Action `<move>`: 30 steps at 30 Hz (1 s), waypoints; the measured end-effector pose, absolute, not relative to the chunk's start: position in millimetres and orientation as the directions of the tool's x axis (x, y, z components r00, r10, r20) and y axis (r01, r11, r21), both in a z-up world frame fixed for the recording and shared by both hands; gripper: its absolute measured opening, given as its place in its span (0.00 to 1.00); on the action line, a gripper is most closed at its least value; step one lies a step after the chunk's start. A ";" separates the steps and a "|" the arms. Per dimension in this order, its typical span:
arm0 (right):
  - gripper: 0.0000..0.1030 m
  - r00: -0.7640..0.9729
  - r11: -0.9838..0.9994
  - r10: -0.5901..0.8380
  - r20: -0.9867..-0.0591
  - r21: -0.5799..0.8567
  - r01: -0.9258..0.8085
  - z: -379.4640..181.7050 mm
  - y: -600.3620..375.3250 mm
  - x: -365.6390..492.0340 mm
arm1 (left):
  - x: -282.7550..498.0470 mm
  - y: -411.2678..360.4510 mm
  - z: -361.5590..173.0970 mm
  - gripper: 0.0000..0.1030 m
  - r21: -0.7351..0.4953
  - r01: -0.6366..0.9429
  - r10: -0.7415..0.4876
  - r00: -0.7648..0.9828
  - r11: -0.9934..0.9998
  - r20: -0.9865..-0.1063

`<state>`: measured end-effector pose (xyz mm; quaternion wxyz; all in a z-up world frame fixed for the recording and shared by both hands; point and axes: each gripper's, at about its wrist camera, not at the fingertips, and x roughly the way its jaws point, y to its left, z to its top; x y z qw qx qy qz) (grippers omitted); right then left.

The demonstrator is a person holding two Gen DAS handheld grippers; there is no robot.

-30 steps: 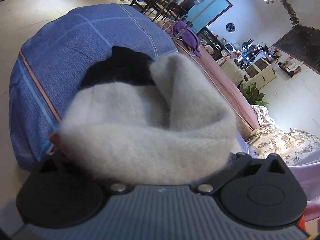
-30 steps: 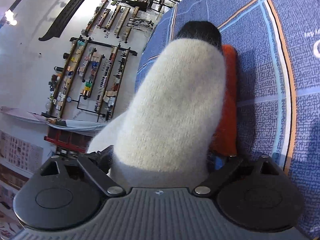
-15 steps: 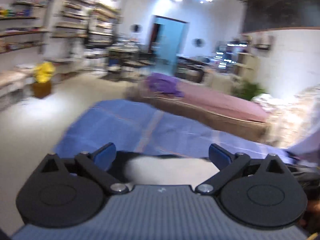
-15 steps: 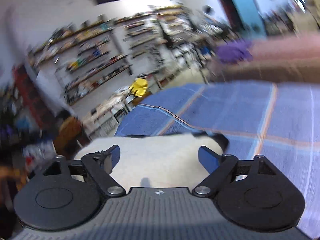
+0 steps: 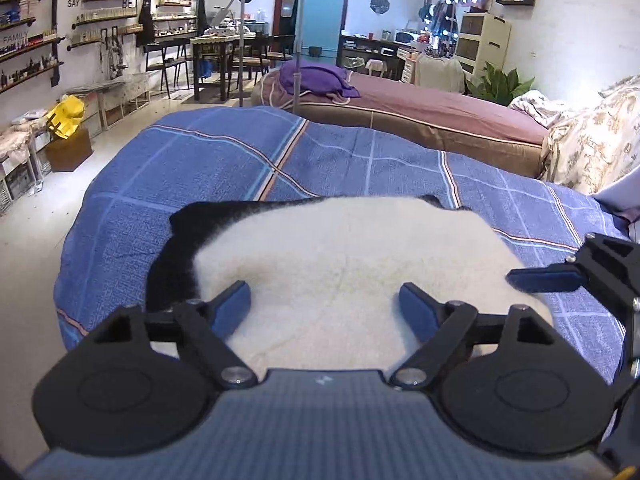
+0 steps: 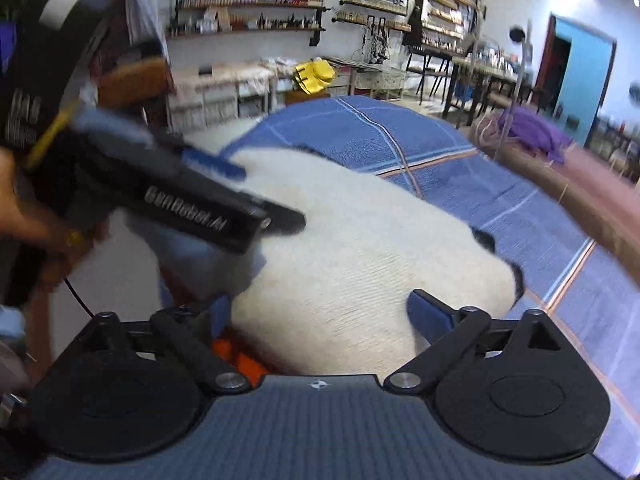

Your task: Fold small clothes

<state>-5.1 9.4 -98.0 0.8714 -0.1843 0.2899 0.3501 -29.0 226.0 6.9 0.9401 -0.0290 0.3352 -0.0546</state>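
Note:
A fuzzy white garment with black trim lies folded on the blue checked cover. My left gripper is open and empty, its blue pads above the garment's near edge. My right gripper is open and empty over the same garment. The right gripper shows at the right edge of the left wrist view. The left gripper shows at the left of the right wrist view. An orange patch peeks from under the garment.
A brown-and-mauve bed with a purple cloth stands beyond the blue cover. A floral quilt lies at the right. A lamp pole rises at the cover's far edge. Shelves, tables and a yellow object line the far floor.
Both grippers have let go of the white garment and opened. They have pulled back and levelled out, and the garment now lies flat on the cover.

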 end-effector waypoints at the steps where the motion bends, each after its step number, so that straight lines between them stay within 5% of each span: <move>1: 1.00 0.607 0.684 0.488 -0.627 -0.157 -0.712 -101.4 13.6 -8.3 | -27.3 228.2 6.6 0.86 -0.089 0.082 -0.120 0.770 0.993 -0.627; 3: 1.00 0.624 0.681 0.483 -0.614 -0.185 -0.709 -102.0 12.5 -17.1 | -22.4 231.4 4.0 1.00 -0.086 0.059 -0.101 0.760 0.995 -0.642; 7: 1.00 0.625 0.669 0.488 -0.609 -0.199 -0.716 -96.8 9.2 -13.1 | -12.4 248.3 10.7 1.00 -0.220 -0.003 -0.151 0.718 0.975 -0.680; 19: 1.00 0.665 0.679 0.534 -0.522 -0.203 -0.706 -8.4 -5.7 -31.9 | -58.4 234.1 107.0 1.00 0.039 -0.030 0.048 0.783 0.999 -0.620; 30: 1.00 0.603 0.670 0.405 -0.687 -0.225 -0.707 2.2 6.5 -23.0 | -63.2 195.1 119.2 1.00 0.311 -0.033 0.244 0.703 0.950 -0.668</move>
